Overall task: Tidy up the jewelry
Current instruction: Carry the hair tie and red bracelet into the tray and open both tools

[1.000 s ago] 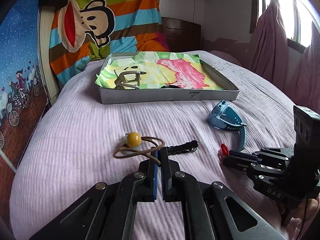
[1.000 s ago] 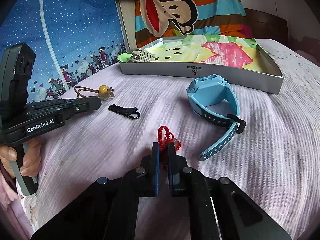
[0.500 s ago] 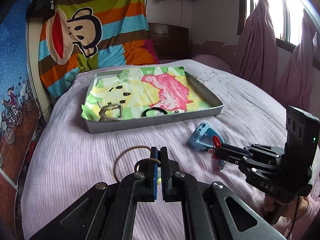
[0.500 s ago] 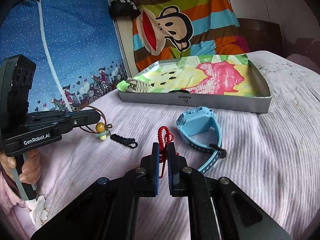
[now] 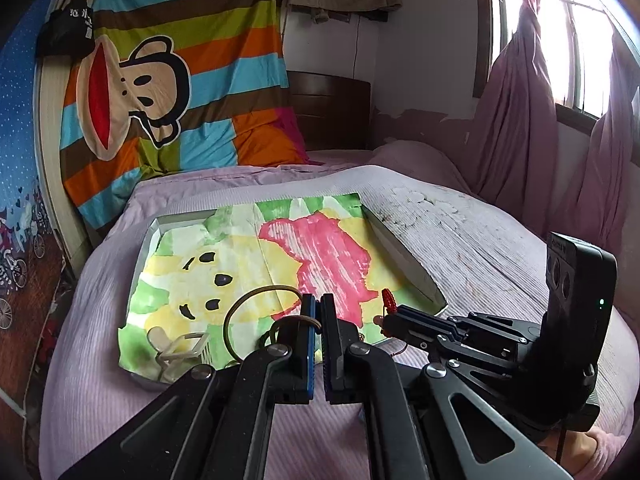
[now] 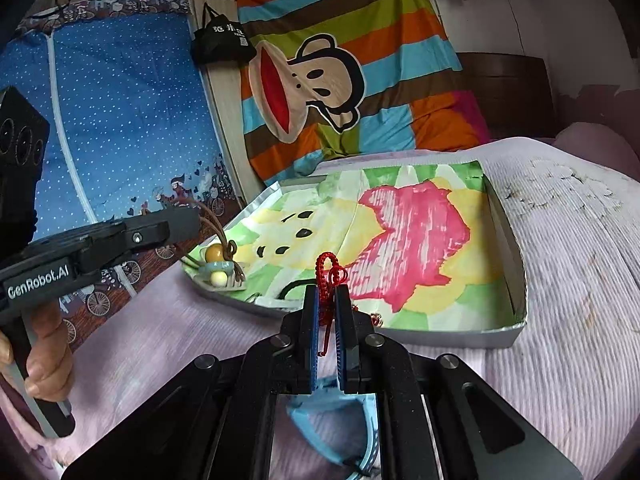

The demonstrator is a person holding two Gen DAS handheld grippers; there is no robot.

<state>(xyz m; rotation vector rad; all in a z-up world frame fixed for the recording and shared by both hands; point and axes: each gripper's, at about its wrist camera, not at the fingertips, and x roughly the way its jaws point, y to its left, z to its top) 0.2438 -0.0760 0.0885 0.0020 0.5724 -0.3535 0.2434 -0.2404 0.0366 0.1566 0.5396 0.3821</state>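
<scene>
Both claws pinched tight over the tray (image 6: 506,236): left gripper (image 5: 318,320) dangling the bead cord (image 6: 218,254), right gripper (image 6: 327,312) the red cord (image 6: 326,276). Loose loops could snag a finger on release!

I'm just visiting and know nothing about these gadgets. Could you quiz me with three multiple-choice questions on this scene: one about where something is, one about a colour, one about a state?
1. Where is the blue watch?
A) in the tray
B) on the bed below the right gripper
C) on the wall

2. What colour is the cord in the right gripper?
A) red
B) green
C) white

3. The left gripper is:
A) wide open
B) shut on the brown cord bracelet
C) out of view

Key: B, it lies on the purple bedspread outside the tray; A, the red cord shows between the fingers; B, the fingers pinch the loop.
</scene>
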